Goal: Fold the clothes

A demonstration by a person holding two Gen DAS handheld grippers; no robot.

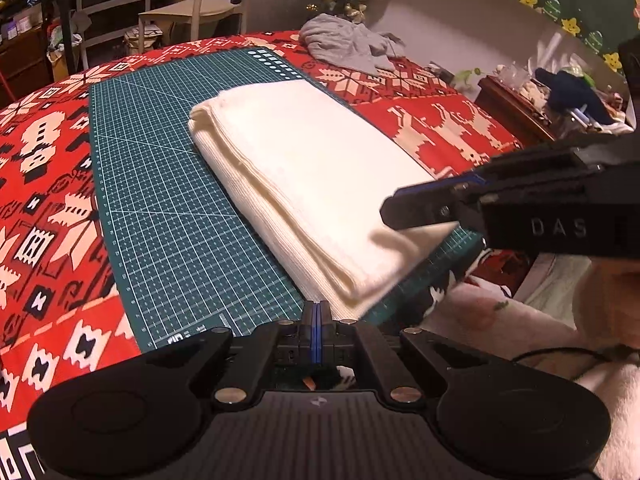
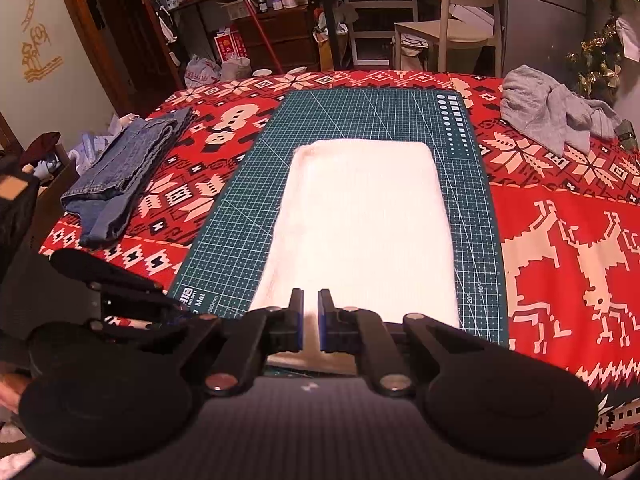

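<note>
Cream-white folded cloth (image 2: pixel 360 216) lies lengthwise on the green cutting mat (image 2: pixel 240 208), which sits on the desk (image 2: pixel 560 240) under a red patterned cover. In the right wrist view the right claw (image 2: pixel 310 316) stands at the cloth's near edge with its jaws only a narrow gap apart; white fabric shows in that gap, pinched between the blue pads. From the left wrist view the right claw (image 1: pixel 390 210) reaches in from the right onto the cloth's near corner, which lifts slightly at the tips. The left claw (image 1: pixel 317 314) has its jaws pressed fully together with nothing between them, just beside the cloth's near corner at the mat's edge. Folded blue jeans (image 2: pixel 120 176) lie well to the left of the mat, a crumpled grey garment (image 2: pixel 552 116) at the far right.
</note>
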